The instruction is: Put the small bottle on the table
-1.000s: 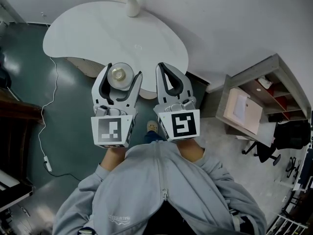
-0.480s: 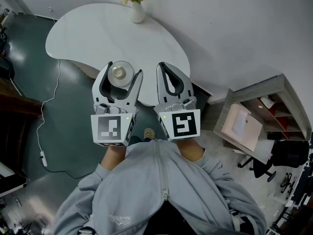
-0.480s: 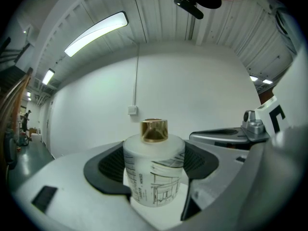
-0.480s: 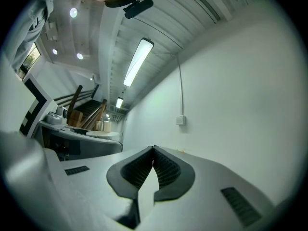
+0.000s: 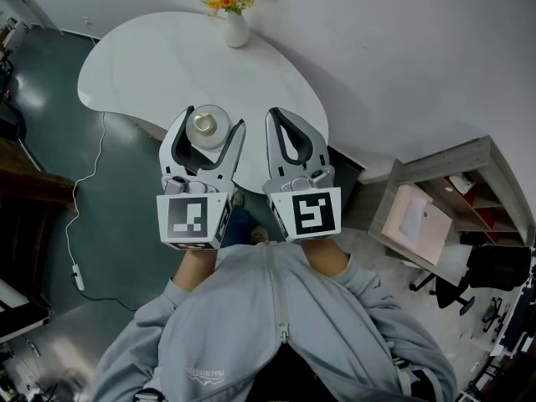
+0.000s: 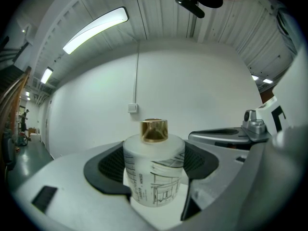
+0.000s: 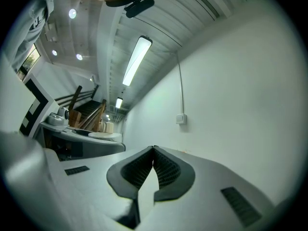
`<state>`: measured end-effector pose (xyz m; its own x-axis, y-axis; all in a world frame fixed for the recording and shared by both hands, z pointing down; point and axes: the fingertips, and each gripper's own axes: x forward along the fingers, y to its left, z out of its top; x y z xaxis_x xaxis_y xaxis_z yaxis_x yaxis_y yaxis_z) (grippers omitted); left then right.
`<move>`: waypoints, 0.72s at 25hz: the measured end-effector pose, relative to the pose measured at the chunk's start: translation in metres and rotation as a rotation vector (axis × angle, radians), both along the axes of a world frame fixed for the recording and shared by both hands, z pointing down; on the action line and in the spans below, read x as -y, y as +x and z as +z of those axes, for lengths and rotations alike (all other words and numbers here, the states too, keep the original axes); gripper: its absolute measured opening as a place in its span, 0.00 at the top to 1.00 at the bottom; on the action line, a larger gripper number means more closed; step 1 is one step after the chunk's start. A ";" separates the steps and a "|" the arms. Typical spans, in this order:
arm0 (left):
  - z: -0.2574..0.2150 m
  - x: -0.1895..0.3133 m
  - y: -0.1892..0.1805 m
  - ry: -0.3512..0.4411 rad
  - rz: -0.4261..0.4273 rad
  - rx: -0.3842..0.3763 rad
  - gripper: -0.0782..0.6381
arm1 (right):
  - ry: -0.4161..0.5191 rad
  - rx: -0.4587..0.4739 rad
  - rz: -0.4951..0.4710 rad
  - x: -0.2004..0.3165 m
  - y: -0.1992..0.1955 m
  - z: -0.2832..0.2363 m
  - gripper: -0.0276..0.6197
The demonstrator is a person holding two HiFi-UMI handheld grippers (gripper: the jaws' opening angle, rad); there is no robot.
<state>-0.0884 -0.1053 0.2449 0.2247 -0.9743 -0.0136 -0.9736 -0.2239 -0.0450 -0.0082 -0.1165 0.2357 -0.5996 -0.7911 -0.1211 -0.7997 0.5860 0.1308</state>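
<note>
A small frosted white bottle with a gold cap and black line drawings stands upright between the jaws of my left gripper, which is shut on it. From the head view the bottle shows as a round white top with a gold centre, held in the left gripper above the near edge of the white table. My right gripper is beside it on the right, its jaws shut with nothing between them; its tips meet in the right gripper view.
A white vase with orange and yellow flowers stands at the table's far edge by the wall. A grey shelf unit and a black office chair are at the right. A cable runs over the dark floor at the left.
The table and vase have slid a little nearer and lower in the head view as I moved forward. Both grippers keep their pose, the left still holding the bottle.
</note>
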 end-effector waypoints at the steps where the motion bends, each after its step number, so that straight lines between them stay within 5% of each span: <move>1: 0.000 0.006 -0.001 -0.001 0.005 0.002 0.42 | -0.002 0.000 0.005 0.006 -0.001 0.001 0.92; 18: 0.004 0.146 -0.035 -0.022 0.121 0.014 0.42 | -0.021 0.044 0.147 0.136 -0.035 0.002 0.91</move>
<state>-0.1237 -0.2518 0.2490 0.3410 -0.9400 0.0111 -0.9386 -0.3411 -0.0525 -0.0432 -0.2522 0.2373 -0.4718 -0.8724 -0.1276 -0.8816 0.4646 0.0827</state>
